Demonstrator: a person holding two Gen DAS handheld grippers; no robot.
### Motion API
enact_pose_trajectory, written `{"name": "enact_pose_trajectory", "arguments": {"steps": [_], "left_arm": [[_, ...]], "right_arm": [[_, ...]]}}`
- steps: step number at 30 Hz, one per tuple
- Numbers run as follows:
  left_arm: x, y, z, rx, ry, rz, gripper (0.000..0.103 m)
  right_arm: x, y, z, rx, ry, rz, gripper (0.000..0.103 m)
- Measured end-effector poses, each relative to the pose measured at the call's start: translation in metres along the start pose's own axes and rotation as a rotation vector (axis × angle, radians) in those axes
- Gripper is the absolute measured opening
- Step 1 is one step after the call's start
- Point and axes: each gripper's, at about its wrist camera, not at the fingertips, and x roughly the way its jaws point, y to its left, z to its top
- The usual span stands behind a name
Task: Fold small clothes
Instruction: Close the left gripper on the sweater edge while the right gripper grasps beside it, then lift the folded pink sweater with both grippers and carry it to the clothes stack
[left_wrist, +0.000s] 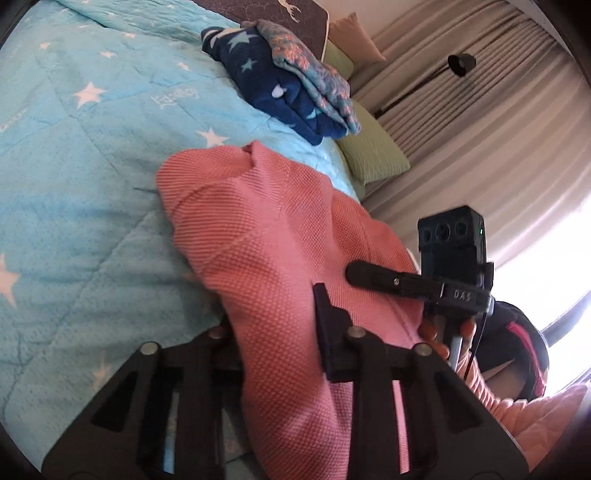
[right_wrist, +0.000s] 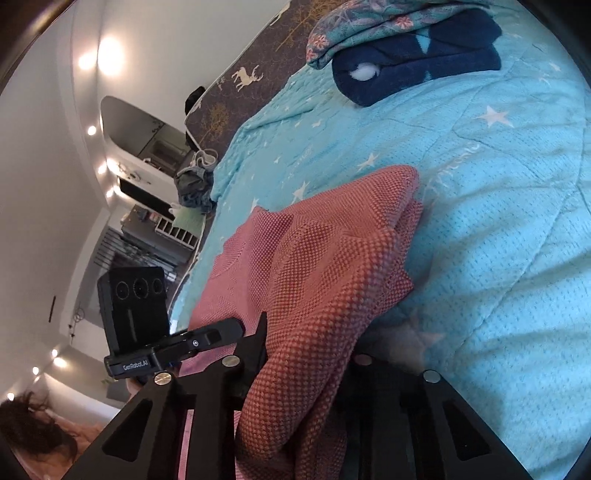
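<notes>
A pink knit garment (left_wrist: 266, 236) lies bunched on the turquoise star quilt (left_wrist: 74, 155). In the left wrist view the cloth fills the gap of my left gripper (left_wrist: 280, 310), shut on it; one finger (left_wrist: 327, 306) shows and the other is hidden under the cloth. In the right wrist view the same pink garment (right_wrist: 325, 266) runs down between the fingers of my right gripper (right_wrist: 306, 343), shut on it, with only the left finger (right_wrist: 260, 332) showing. Each gripper sees the other beside it at the garment's near edge: the right gripper (left_wrist: 373, 276) and the left gripper (right_wrist: 221, 330).
A folded pile, dark blue star cloth (left_wrist: 266, 81) under teal floral cloth (left_wrist: 314, 70), sits farther up the quilt. Green pillows (left_wrist: 373, 155) and curtains (left_wrist: 480, 129) bound one side. A dark heap of clothes (right_wrist: 194, 188) lies at the opposite bed edge. A hand (left_wrist: 432, 332) holds the right gripper.
</notes>
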Motion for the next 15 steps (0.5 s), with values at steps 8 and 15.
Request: {"name": "enact_pose_trajectory", "arguments": {"steps": [8, 15], "left_arm": [[-0.029, -0.073, -0.004, 0.243, -0.076, 0.168, 0.027], [-0.06, -0.134, -0.009, 0.387, -0.162, 0.205, 0.026]], "right_arm": [[-0.036, 0.051, -0.012, -0.133, -0.085, -0.071, 0.02], [-0.086, 0.098, -0.028, -0.243, -0.191, -0.103, 0.02]]}}
